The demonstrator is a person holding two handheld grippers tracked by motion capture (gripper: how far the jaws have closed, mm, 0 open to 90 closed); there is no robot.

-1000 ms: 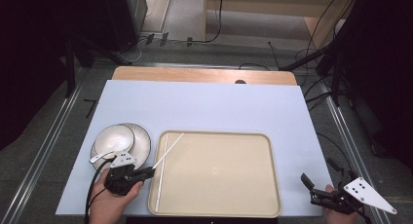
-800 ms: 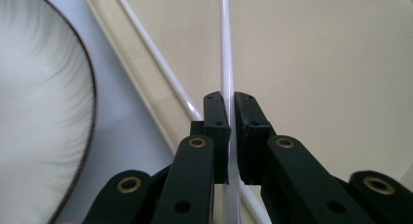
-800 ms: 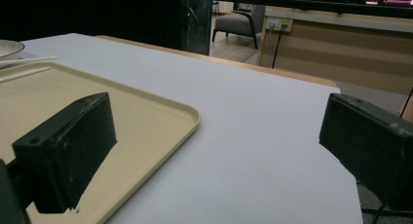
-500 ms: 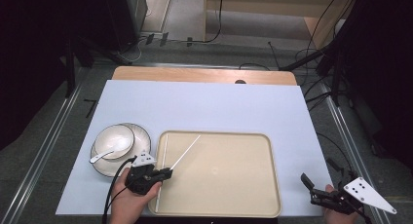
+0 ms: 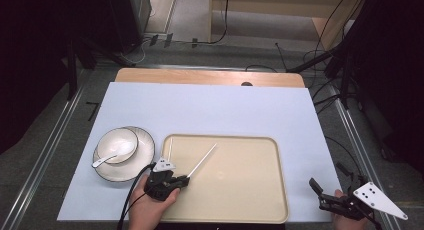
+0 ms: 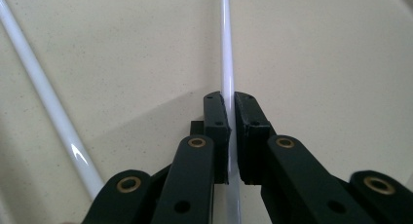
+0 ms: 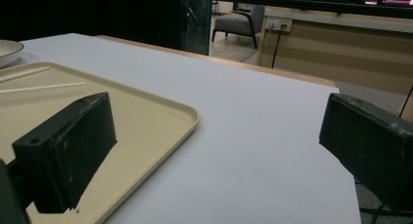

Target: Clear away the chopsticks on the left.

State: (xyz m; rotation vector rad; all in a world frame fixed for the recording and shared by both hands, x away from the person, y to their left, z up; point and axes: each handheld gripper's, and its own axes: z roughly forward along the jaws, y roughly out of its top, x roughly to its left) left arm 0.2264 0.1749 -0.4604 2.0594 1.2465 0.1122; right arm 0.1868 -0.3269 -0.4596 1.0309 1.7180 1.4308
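Glossy smooth white plastic chopstick (image 6: 226,48); matt speckled beige plastic tray (image 5: 250,200); glazed white ceramic bowl (image 5: 117,145); matt pale-blue bench (image 5: 210,107) covering.

High view overhead looking forward, claw views close and low, all sharing the tray (image 5: 250,200).

Two chopsticks (image 5: 202,160) lie in the tray (image 5: 250,210), right of the bowl (image 5: 117,145).

Left gripper (image 5: 181,180) over the near-left corner of the beige tray (image 5: 250,210), closed on a white chopstick (image 5: 202,160) that slants up-right across the tray. Second chopstick (image 5: 169,149) lies just left of it. Spoon (image 5: 106,159) in bowl (image 5: 118,143) on plate (image 5: 141,163), left of tray. Right gripper (image 5: 320,192) at the bench's (image 5: 210,105) near-right corner, jaws apart.
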